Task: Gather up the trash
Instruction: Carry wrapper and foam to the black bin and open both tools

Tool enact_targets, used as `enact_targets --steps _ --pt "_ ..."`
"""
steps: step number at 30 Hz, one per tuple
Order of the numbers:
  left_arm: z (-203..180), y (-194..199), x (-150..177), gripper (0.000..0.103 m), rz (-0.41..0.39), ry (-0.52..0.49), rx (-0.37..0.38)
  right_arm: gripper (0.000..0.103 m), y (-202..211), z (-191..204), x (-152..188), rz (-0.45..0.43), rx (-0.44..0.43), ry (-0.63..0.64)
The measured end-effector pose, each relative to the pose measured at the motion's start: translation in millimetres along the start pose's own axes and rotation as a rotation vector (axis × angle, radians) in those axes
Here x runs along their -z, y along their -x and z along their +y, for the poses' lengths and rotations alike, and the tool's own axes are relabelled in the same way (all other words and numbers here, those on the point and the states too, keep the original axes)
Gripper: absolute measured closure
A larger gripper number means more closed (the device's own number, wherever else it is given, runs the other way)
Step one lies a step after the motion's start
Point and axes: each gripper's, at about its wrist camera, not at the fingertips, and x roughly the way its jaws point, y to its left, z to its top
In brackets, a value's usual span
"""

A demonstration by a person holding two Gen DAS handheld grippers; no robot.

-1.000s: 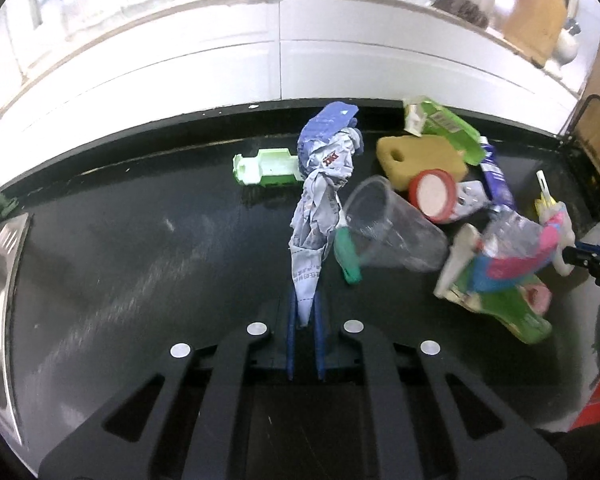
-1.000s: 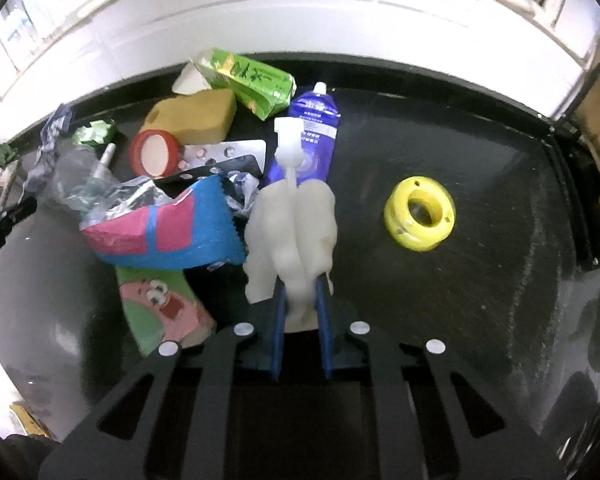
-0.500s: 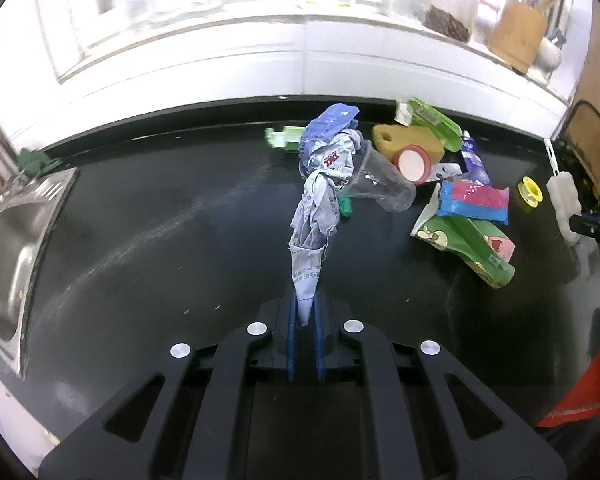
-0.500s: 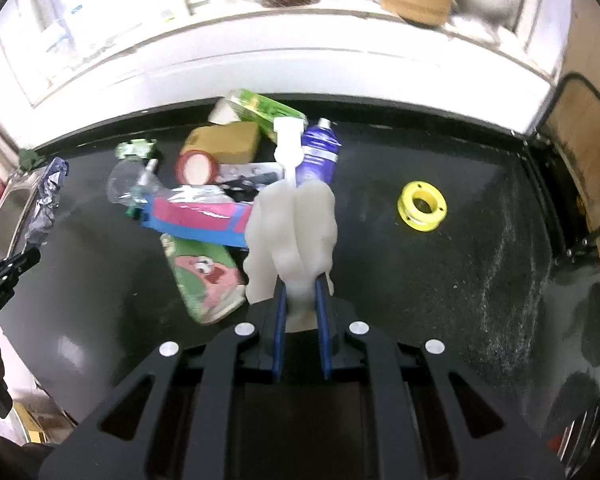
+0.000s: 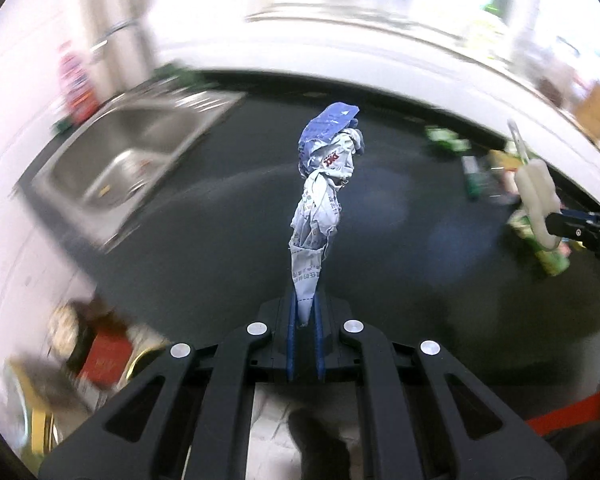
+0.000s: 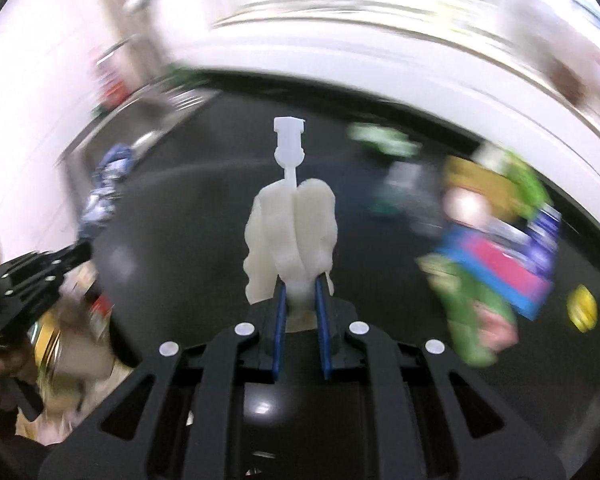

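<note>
My left gripper (image 5: 305, 312) is shut on a crumpled blue-and-white wrapper (image 5: 324, 200) and holds it above the black counter (image 5: 204, 240). My right gripper (image 6: 300, 300) is shut on a squashed white plastic bottle (image 6: 292, 228) with a nozzle on top. That bottle also shows at the right of the left wrist view (image 5: 538, 196), and the wrapper shows at the left of the right wrist view (image 6: 104, 192). A blurred pile of trash lies on the counter: a green carton (image 6: 516, 184), a blue-and-pink packet (image 6: 496, 264) and a green snack bag (image 6: 480, 320).
A steel sink (image 5: 128, 152) is set into the counter at the left. A yellow ring (image 6: 582, 312) lies at the far right. Below the counter's left front edge is a blurred heap of boxes and wrappers (image 5: 96, 356). A white wall runs along the back.
Both grippers have swung left and pulled back with their loads. The sink has come into view and the trash pile has slid to the right. Both views are now motion-blurred.
</note>
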Motion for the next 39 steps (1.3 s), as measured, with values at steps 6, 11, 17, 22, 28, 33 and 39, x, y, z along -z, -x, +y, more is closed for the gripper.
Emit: enact_targets --steps 6,11,17,22,28,33,39 --pt "94 16 67 0.096 0.055 0.181 -0.141 0.088 -49 141 -9 0.1 -0.217 0.229" --pt "156 17 124 0.096 0.123 0.321 -0.213 0.088 -86 244 1 0.207 -0.344 0.384" --pt "210 -12 184 0.096 0.206 0.456 -0.204 0.088 -133 336 27 0.339 -0.398 0.499" --pt "223 -44 213 0.096 0.253 0.515 -0.174 0.088 -181 380 42 0.438 -0.379 0.536" --pt "238 -70 226 0.096 0.281 0.558 -0.137 0.088 -218 401 48 0.505 -0.346 0.561" --pt "247 -81 228 0.096 0.284 0.574 -0.088 0.075 -232 409 44 0.518 -0.328 0.58" --pt "257 -85 236 0.036 0.284 0.604 -0.107 0.024 -242 415 39 0.498 -0.317 0.592"
